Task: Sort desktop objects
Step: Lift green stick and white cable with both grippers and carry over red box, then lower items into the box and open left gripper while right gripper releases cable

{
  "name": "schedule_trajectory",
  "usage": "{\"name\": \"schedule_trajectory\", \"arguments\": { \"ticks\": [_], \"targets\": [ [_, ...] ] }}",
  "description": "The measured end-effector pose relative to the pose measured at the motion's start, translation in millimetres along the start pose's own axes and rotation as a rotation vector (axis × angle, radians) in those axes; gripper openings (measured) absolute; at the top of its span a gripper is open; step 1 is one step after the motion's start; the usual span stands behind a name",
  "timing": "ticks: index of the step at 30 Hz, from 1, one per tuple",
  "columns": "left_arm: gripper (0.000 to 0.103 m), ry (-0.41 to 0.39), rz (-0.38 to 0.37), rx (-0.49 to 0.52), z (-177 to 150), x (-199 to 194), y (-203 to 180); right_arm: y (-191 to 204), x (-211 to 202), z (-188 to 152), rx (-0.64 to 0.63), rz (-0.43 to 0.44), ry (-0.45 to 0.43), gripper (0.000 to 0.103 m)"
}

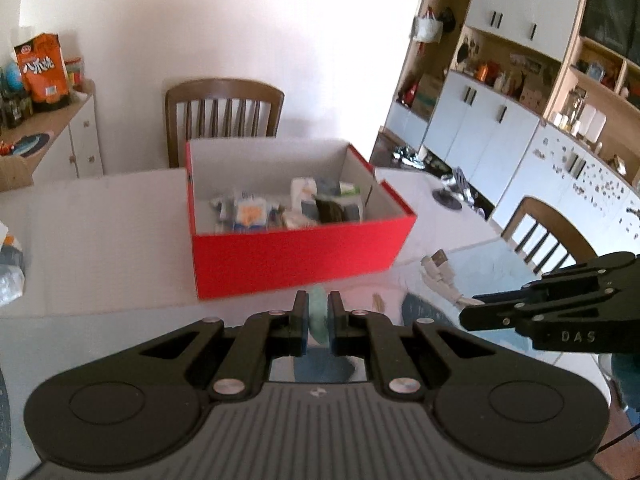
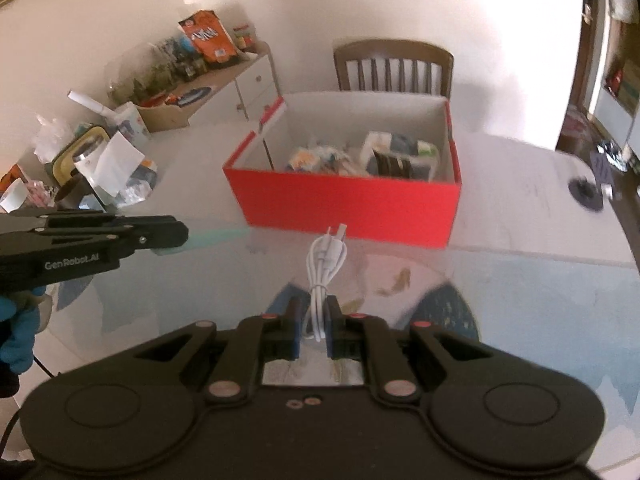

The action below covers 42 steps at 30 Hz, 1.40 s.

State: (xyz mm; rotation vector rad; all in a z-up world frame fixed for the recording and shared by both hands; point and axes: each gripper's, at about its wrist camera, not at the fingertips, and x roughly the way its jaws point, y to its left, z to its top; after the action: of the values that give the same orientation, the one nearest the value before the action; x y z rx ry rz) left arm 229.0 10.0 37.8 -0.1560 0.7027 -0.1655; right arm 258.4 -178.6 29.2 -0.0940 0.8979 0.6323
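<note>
Left wrist view: jaws clamp a green disc [image 1: 319, 314]; right jaws pinch a white cable [image 2: 325, 276].

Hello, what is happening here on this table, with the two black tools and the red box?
A person is sorting small things from the table into the open red box, which already holds several packets. The left gripper is shut on a pale green, flat round object. The right gripper is shut on a coiled white USB cable. Both are held above the glass table top, in front of the box; nothing has been dropped in yet.
</note>
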Motion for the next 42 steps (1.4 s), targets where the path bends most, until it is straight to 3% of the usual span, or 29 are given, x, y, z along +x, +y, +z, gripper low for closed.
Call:
{"name": "schedule_trajectory", "arguments": {
  "ticks": [15,26,42],
  "targets": [
    [0.008,-0.094,0.053,-0.031,60,18,4,-16,9,64,-0.073,0.033,-0.040,0.010],
    [0.008,-0.085,0.095,-0.055,82,55,12,-37,31,101,-0.083,0.033,-0.041,0.010],
    [0.008,-0.072,0.158,-0.074,116,108,36,-54,83,126,-0.080,0.040,0.007,0.010]
  ]
}}
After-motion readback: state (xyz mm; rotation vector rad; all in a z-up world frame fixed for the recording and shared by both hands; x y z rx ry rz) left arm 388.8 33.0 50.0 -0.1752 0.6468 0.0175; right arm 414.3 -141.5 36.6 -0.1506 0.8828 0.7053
